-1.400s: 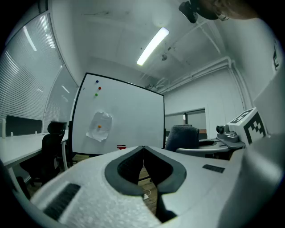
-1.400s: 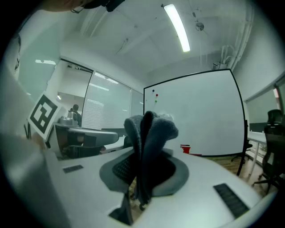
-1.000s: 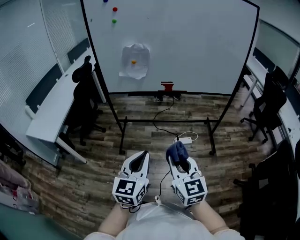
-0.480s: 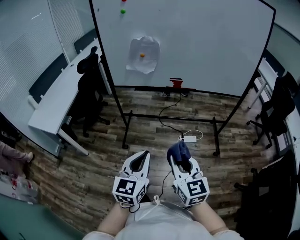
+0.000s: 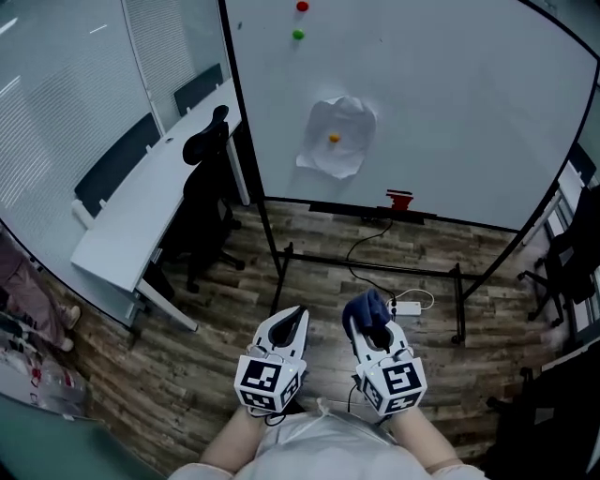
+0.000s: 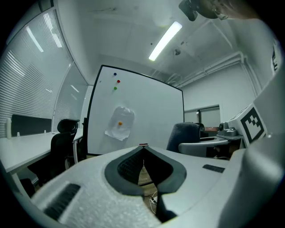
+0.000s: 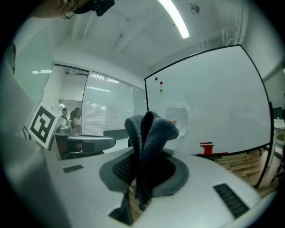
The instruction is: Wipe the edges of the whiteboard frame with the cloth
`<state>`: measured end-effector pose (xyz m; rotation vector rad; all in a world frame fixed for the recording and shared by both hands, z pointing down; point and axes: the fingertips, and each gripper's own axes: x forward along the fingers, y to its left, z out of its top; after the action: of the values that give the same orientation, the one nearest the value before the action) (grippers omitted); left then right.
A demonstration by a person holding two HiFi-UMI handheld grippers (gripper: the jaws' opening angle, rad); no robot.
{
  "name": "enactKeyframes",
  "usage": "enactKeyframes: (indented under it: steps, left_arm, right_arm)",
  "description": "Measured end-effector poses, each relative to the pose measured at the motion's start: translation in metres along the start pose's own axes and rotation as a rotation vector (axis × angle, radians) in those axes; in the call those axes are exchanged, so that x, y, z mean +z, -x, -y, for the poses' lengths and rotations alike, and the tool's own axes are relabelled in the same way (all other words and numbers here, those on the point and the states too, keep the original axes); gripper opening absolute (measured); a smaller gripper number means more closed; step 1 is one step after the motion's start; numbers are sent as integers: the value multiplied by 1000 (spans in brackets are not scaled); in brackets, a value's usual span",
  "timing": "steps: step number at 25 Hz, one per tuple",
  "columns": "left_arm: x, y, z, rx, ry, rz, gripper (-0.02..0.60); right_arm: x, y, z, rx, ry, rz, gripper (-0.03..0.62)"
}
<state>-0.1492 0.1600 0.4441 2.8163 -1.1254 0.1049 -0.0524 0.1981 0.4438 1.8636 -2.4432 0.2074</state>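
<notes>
Standing on the wood floor (image 5: 234, 309), the whiteboard (image 5: 469, 112) in its black frame fills the far side, well apart from both tools. The right hand-held gripper (image 5: 368, 323) pinches the folded dark-blue cloth (image 5: 364, 306), which sticks up past its tips. The left hand-held gripper (image 5: 291, 323) is pressed together on nothing.

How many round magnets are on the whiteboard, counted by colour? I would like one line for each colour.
Blue magnet: 1
Red magnet: 1
Green magnet: 1
Orange magnet: 1
Total: 4
</notes>
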Motion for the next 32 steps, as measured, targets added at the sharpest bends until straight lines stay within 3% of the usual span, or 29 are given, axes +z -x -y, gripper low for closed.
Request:
enactKeyframes:
  steps: [16,23,32]
  left_arm:
    - [50,-72,-288,-44,-9,15,18]
    - [32,-90,-346,-10,41,-19,18]
    - [11,-146,-398,54,65,-42,18]
  right_arm:
    - [48,-280,-66,-58,-2,1,67]
    - [37,-345,-73,-35,-26,-54,67]
    - [9,-437,-47,41,-21,-137,68]
